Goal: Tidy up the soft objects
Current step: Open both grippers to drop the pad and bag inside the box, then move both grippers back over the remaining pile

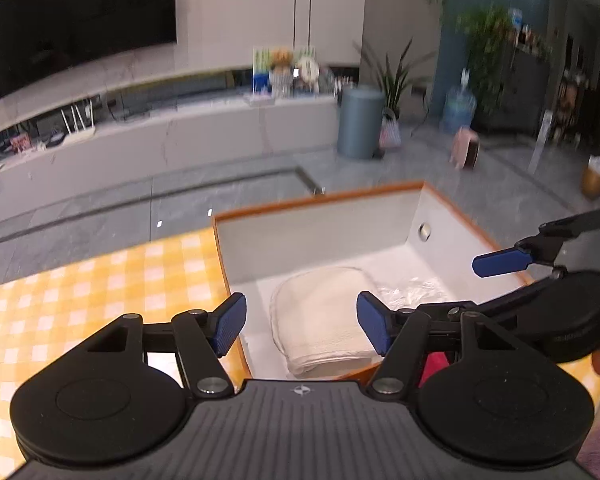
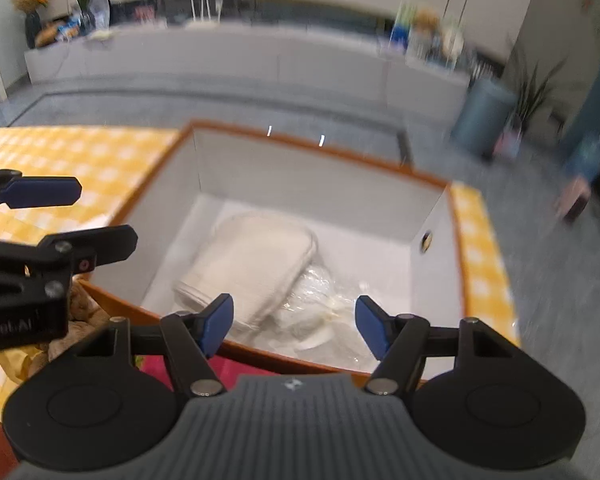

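Both hand-held grippers, left (image 1: 302, 328) and right (image 2: 294, 326), wide open, empty; lift clear of folded towel (image 1: 320, 316) lying ahead in box (image 1: 320, 208).

surface: yellow-checked tablecloth (image 1: 80, 288) | on it: orange-rimmed white box (image 1: 320, 236)

One folded towel (image 1: 324, 316), one plastic bag (image 2: 332, 308), one box (image 1: 320, 216).

Looks like a home living room: big black wall-mounted TV (image 1: 80, 28) above a long low grey media console (image 1: 160, 136), grey tiled floor (image 1: 380, 172), potted green houseplants (image 1: 396, 76), a tall blue-grey round bin (image 1: 359, 122), and a yellow-and-white checked tablecloth (image 1: 80, 300) on the table.
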Demonstrator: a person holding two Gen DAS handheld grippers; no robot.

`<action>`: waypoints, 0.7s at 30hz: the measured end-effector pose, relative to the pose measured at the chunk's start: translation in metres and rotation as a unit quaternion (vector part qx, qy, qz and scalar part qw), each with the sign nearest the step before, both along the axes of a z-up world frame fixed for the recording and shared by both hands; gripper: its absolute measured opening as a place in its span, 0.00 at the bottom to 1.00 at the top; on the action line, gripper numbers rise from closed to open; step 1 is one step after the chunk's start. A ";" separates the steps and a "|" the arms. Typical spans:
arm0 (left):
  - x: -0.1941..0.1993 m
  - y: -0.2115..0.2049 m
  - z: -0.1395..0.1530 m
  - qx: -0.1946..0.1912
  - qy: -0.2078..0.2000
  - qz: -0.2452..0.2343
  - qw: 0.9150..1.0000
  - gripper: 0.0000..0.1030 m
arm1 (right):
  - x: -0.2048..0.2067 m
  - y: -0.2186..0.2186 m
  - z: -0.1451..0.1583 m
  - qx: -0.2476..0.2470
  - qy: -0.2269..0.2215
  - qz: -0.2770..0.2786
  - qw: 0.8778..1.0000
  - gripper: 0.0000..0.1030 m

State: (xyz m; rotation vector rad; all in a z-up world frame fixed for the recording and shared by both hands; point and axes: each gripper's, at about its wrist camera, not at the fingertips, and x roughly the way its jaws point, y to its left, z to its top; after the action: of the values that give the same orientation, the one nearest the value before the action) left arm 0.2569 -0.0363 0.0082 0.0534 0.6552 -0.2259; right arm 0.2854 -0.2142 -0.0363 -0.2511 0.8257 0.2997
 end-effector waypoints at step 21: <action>-0.154 0.011 0.015 -0.019 -0.100 -0.004 0.995 0.74 | -0.229 0.010 -0.013 0.084 -0.174 0.021 0.981 0.80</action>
State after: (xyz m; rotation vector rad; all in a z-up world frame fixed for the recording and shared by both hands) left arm 0.1025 -0.0253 0.0229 0.0421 0.4513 -0.2364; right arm 0.0561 -0.2046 -0.0496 -0.1560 0.4475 0.3506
